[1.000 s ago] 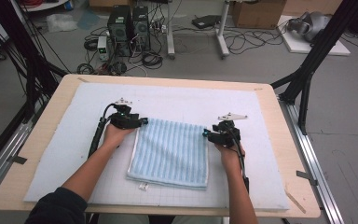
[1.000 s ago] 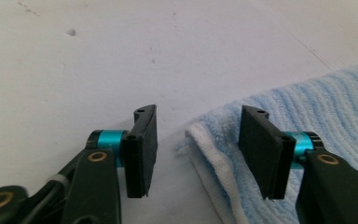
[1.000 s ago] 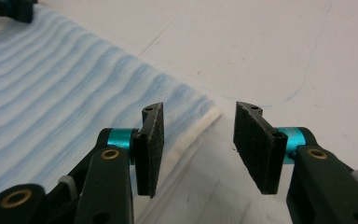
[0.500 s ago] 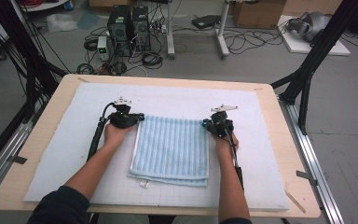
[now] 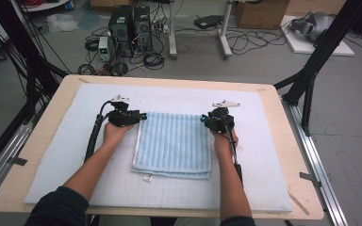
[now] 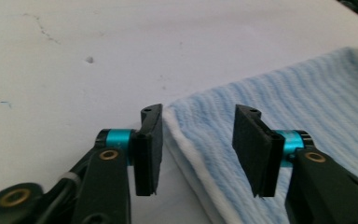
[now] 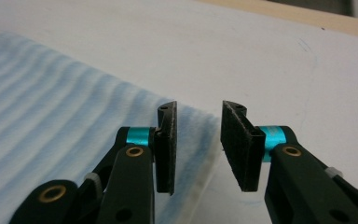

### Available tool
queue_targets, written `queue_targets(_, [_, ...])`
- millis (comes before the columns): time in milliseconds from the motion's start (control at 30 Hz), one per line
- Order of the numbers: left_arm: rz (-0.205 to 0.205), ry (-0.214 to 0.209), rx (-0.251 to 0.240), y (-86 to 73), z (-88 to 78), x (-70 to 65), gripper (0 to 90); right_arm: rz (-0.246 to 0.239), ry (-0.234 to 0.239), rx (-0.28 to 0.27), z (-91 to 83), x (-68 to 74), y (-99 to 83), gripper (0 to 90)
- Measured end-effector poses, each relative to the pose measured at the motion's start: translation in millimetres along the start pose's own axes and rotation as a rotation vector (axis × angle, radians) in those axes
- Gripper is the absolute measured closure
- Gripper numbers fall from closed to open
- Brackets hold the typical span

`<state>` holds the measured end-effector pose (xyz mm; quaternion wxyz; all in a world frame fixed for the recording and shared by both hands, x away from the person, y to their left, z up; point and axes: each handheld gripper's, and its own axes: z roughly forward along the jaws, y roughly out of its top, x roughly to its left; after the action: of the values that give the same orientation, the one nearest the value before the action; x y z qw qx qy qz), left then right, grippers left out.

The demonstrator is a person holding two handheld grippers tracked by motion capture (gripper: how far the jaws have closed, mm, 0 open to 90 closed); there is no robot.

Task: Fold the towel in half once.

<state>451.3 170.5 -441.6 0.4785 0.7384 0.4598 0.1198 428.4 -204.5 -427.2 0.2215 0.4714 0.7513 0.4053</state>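
Towel [image 5: 173, 143] folded flat; both grippers [image 5: 141, 116] [image 5: 202, 120] at its far corners, jaws just reopened, holding nothing. Pinch both layers evenly before lifting

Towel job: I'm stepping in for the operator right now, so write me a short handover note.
Left gripper: open, jaws just reopened, astride the towel's far left corner, pads clear of it.
Right gripper: open, just reopened, at the far right corner.
Towel: folded, lying flat on the white mat, mid-table.
Done: a fold is in, both corners let go.
Left: probably one more fold or a tidy-up; regrip first.
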Motion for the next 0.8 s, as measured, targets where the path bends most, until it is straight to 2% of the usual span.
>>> queue_targets(67, [0.023, -0.021, -0.039, -1.7, -8.1, -4.7, 53.0, -0.011, 0.025, -0.015, -10.6, 3.0, -3.8, 63.8])
queue_targets(167, [0.056, -0.045, -0.036, -7.7, -18.7, -11.1, 54.3, -0.035, 0.068, -0.041, -29.4, 8.6, -12.9, 62.4])
queue_targets(200, [0.069, -0.054, -0.04, -11.1, -23.5, -13.4, 54.4, -0.034, 0.088, -0.024, -33.8, 10.0, -14.5, 61.4])
queue_targets(300, [0.09, -0.078, -0.043, -21.3, -35.4, -18.0, 54.5, -0.064, 0.127, -0.039, -51.7, 18.9, -25.4, 61.0])
queue_targets(467, [0.092, -0.125, -0.045, -40.7, -55.4, -27.2, 55.1, -0.103, 0.188, -0.028, -77.0, 35.4, -46.6, 58.3])
queue_targets(600, [0.11, -0.152, -0.044, -55.3, -72.2, -35.2, 55.0, -0.153, 0.211, -0.015, -93.9, 44.8, -64.0, 58.5])
queue_targets(800, [0.11, -0.168, -0.04, -72.7, -88.9, -43.2, 54.2, -0.142, 0.262, 0.007, -111.5, 47.0, -84.5, 57.7])
